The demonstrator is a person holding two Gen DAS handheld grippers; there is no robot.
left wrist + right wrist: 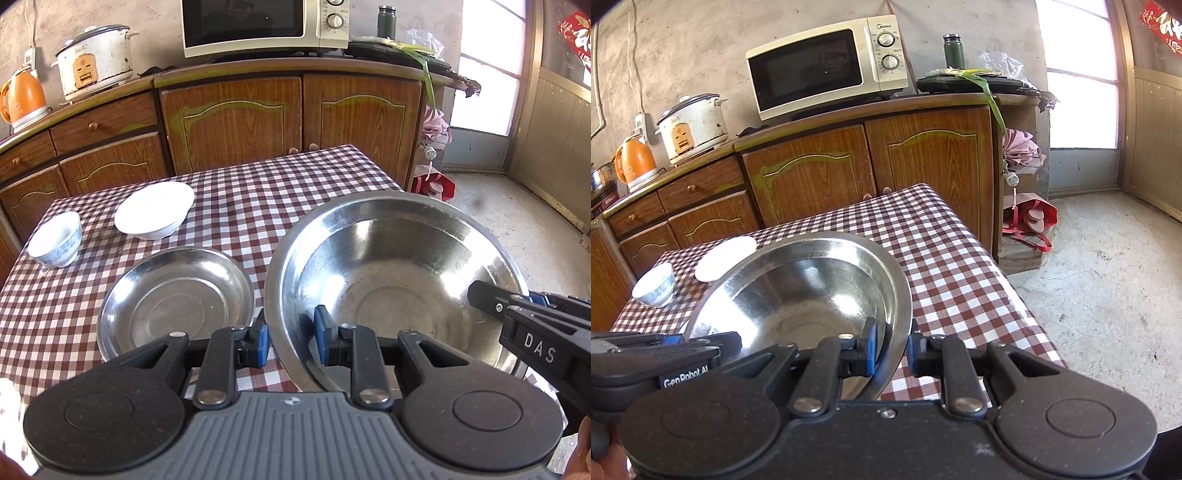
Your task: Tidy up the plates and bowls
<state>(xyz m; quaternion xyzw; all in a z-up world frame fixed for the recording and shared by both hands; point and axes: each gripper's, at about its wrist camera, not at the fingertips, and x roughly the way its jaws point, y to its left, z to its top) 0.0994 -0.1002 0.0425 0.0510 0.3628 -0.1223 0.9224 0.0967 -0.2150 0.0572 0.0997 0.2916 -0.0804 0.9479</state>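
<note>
Left wrist view: large steel basin (399, 280) is clamped at its near rim by left gripper (291, 341), beside steel plate (177, 299).
Right gripper (892, 354): closed on basin's right rim.
Risk: thin slick rim could be lost through uneven pulls.

The right gripper (891, 350) clamped the near rim of a large steel bowl (812, 291) above the checked tablecloth (960, 280). A small patterned bowl (654, 285) stood far left.
</note>
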